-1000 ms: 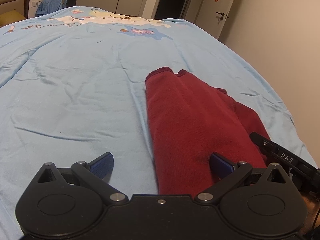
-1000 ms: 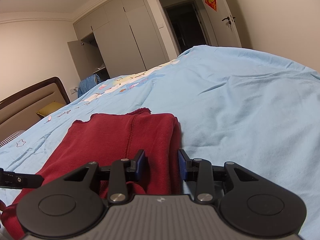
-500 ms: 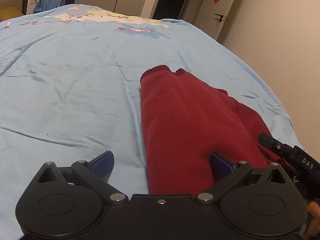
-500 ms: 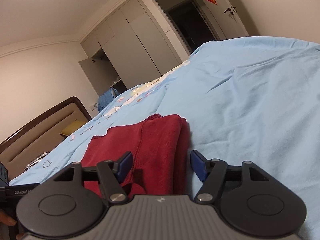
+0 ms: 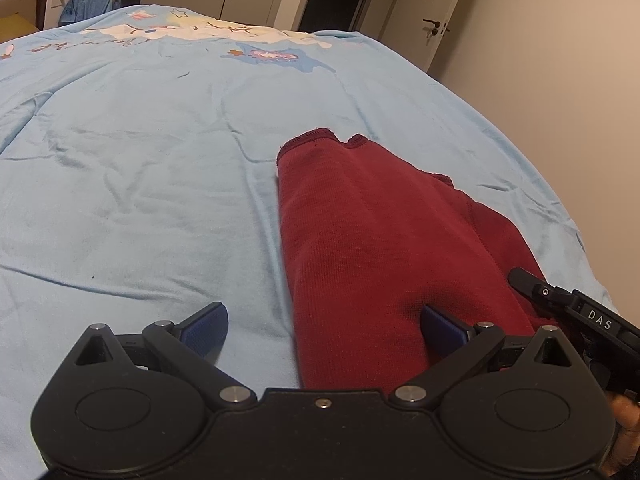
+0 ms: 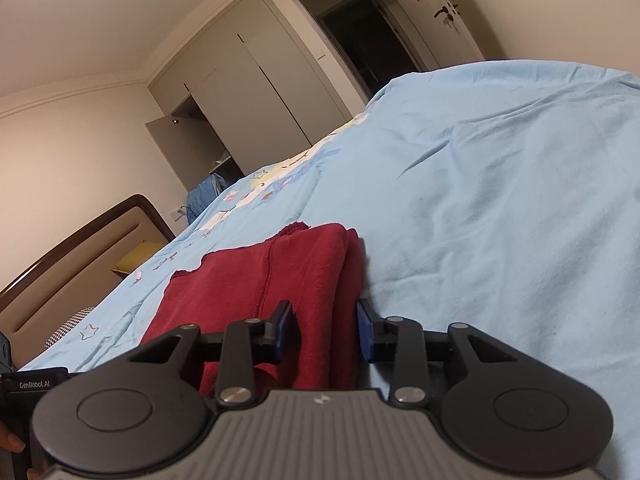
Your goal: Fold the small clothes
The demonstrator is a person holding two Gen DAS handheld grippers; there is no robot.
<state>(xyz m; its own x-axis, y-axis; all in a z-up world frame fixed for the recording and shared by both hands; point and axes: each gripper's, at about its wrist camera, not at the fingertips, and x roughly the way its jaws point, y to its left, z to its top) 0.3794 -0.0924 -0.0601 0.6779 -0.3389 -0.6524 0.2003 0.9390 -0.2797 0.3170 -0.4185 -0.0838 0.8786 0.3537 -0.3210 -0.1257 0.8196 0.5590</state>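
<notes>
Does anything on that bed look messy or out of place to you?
Only small things. The red garment is folded unevenly: a lower layer sticks out past its right edge, and the far hem is notched. The blue bedsheet is creased. Behind, a wardrobe door stands open. Nothing looks spilled or damaged.

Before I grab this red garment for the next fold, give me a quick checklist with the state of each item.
1. Left hand-held gripper open: ok.
2. Left one straddles the red garment edge: ok.
3. Right hand-held gripper open around the folded edge: ok, not clamped.
4. Garment flat on the blue bedsheet: ok.
5. Bed space beside it for folding: ok.
6. Layers aligned underneath: cannot tell.
</notes>
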